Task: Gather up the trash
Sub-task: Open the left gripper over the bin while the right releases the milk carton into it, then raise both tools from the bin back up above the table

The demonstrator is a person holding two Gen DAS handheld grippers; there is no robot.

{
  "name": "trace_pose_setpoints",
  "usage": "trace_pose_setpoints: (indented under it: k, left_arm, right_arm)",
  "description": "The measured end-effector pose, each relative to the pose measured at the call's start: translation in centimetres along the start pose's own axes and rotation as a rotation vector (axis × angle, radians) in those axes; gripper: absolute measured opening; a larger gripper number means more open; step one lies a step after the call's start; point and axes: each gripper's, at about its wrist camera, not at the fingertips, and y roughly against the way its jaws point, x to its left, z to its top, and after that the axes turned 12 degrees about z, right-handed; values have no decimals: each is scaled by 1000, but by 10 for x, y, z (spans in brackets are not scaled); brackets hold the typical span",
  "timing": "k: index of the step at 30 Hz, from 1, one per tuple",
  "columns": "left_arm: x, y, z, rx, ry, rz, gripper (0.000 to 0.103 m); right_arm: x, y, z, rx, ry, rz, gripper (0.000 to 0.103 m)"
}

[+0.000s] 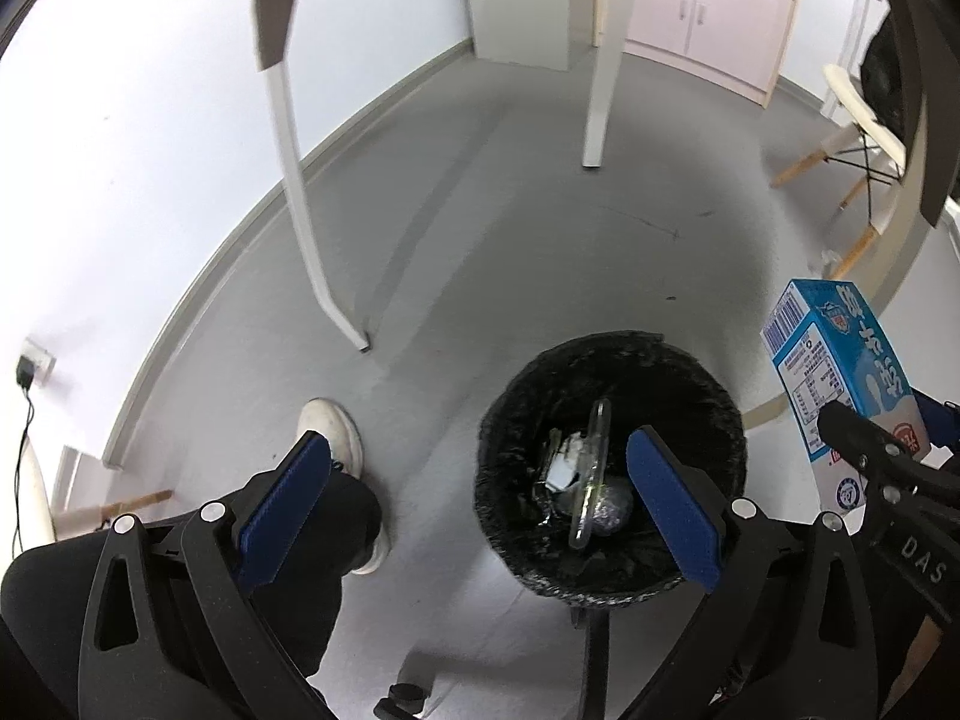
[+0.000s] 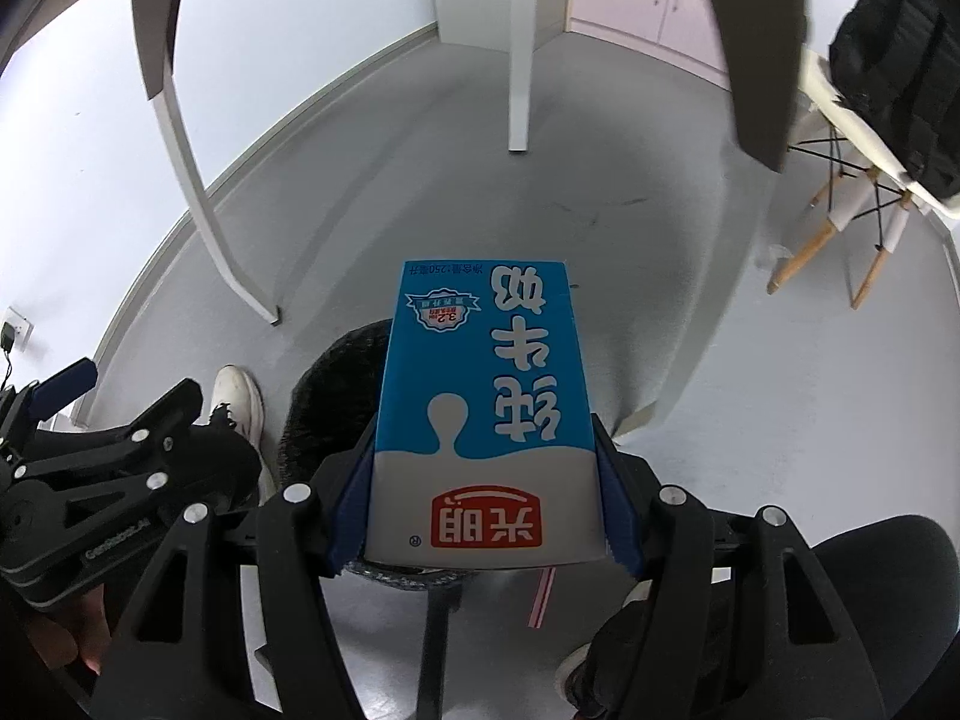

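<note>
A black-lined trash bin stands on the grey floor below me. Inside lie a clear plastic piece, a foil ball and other scraps. My left gripper is open and empty, its blue pads spread above the bin's left side. My right gripper is shut on a blue and white milk carton, held above the bin, which it mostly hides. The carton also shows at the right of the left wrist view.
White table legs stand on the floor beyond the bin. The person's white shoe is left of the bin. A wooden-legged chair with a black bag stands at the right. A pink cabinet is far back.
</note>
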Motion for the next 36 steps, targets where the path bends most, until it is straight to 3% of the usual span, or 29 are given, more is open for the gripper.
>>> trace_pose_setpoints:
  k: [15,21,26,36]
  left_arm:
    - [48,-3,-10,26,96,21,97]
    - [49,-1,-12,30,81,47,97]
    - [50,2,-11,28,86,37,97]
    - [40,24,-12,2,79,7,97]
  right_arm:
    - [40,-24,5,41,97,18,62]
    - [39,-21,6,30,98,10,84]
    - [42,-22,3,27,115,11,95]
    - [31,4,1,1,119,-13,95]
